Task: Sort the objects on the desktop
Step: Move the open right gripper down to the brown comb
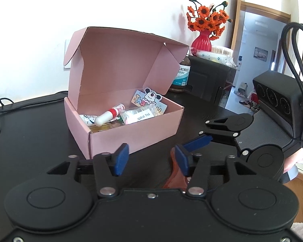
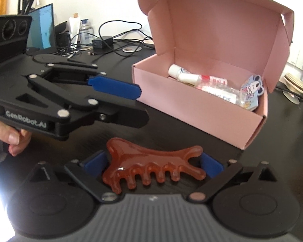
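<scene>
Mostly sorted | pink box (image 2: 200,109) ahead of both claws holds tubes, alcohol pad, stickers | amber comb (image 2: 151,167) on bench (image 1: 40,131), between right claw (image 2: 151,166) pads, wide, grip unclear | left claw (image 1: 150,160) half open, empty, comb beside its right pad | left: box comb

Glossy amber resin comb (image 2: 151,167), matt pink cardboard box (image 2: 202,109); dark wood-grain table (image 2: 282,141)

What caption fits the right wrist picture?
Open right tongs straddle an amber-brown comb-shaped massage tool before an open pink cardboard box.

Comb (image 2: 151,167) on table (image 2: 192,129), just before open box (image 2: 202,109)
</scene>
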`<control>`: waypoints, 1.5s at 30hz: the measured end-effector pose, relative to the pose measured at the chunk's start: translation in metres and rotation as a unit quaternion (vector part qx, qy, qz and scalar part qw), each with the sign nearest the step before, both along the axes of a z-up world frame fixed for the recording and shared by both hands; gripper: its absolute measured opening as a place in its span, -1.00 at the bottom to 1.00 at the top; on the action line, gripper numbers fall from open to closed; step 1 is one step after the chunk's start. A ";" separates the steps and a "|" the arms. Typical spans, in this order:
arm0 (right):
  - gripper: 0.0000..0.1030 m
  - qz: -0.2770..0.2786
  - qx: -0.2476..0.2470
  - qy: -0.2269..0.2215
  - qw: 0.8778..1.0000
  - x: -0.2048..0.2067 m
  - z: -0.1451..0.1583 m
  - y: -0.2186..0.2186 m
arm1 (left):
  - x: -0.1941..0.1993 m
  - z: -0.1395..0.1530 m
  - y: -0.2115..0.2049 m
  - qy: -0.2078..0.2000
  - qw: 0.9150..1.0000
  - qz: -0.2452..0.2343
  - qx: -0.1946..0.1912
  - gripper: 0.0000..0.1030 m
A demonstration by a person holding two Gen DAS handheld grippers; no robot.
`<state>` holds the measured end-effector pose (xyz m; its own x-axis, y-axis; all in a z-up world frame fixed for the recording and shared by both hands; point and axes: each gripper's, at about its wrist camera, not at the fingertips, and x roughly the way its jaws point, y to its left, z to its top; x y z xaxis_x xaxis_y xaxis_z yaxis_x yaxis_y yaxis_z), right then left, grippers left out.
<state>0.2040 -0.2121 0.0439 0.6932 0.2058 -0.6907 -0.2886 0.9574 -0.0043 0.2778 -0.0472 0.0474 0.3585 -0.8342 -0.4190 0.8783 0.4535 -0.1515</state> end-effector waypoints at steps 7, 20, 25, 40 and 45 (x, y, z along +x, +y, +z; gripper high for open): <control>0.84 0.007 0.006 -0.023 1.000 -0.003 -0.002 -0.002 | 0.004 0.001 0.003 0.009 1.000 0.019 -0.011 0.99; 0.28 0.035 -0.026 -0.084 0.996 -0.023 0.005 0.006 | 0.014 -0.001 0.006 0.036 0.999 0.034 -0.018 0.99; 0.33 0.006 0.046 -0.045 0.998 -0.029 0.015 -0.015 | 0.013 -0.001 0.003 0.040 0.999 0.009 -0.012 0.99; 0.35 -0.110 0.182 0.019 0.977 -0.049 0.014 -0.077 | -0.009 -0.012 -0.024 0.094 0.990 -0.102 0.031 0.99; 0.52 -0.107 0.186 0.031 0.976 -0.044 0.015 -0.074 | -0.004 -0.017 -0.023 0.135 0.984 -0.113 0.027 0.99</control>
<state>0.1604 -0.2863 0.0593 0.7071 0.3046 -0.6381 -0.0701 0.9282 0.3654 0.2735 -0.0699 0.0308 0.0357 -0.8541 -0.5189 0.8886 0.2647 -0.3745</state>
